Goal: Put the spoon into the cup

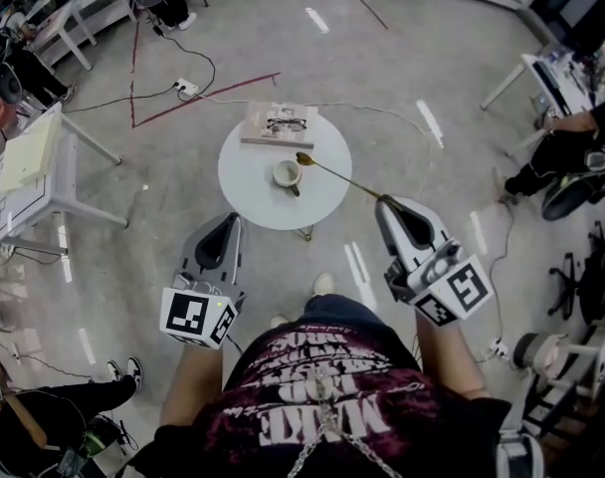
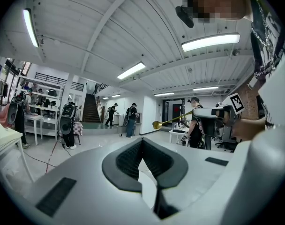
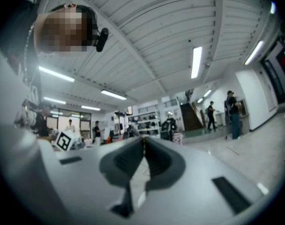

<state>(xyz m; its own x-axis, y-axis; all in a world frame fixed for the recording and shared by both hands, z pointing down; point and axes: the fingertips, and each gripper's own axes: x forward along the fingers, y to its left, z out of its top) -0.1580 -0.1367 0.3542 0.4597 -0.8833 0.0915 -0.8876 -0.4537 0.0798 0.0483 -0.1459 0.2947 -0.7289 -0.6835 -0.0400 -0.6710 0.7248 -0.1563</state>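
Note:
A gold spoon (image 1: 339, 176) sticks out from my right gripper (image 1: 384, 203), which is shut on the end of its handle. The spoon's bowl hangs over the far side of the round white table (image 1: 248, 182), just beyond the white cup (image 1: 287, 173) standing near the table's middle. My left gripper (image 1: 226, 223) is shut with nothing in it, short of the table's near left edge. In the left gripper view the spoon (image 2: 157, 124) and the right gripper (image 2: 213, 113) show to the right, beyond the closed left gripper (image 2: 142, 142). In the right gripper view the right gripper (image 3: 143, 142) pinches the thin handle.
A book (image 1: 279, 124) with a pair of glasses (image 1: 286, 123) on it lies at the table's far edge. White desks (image 1: 34, 167) stand at the left, a cable (image 1: 198, 68) runs over the floor, and seated people (image 1: 566, 147) are at the right.

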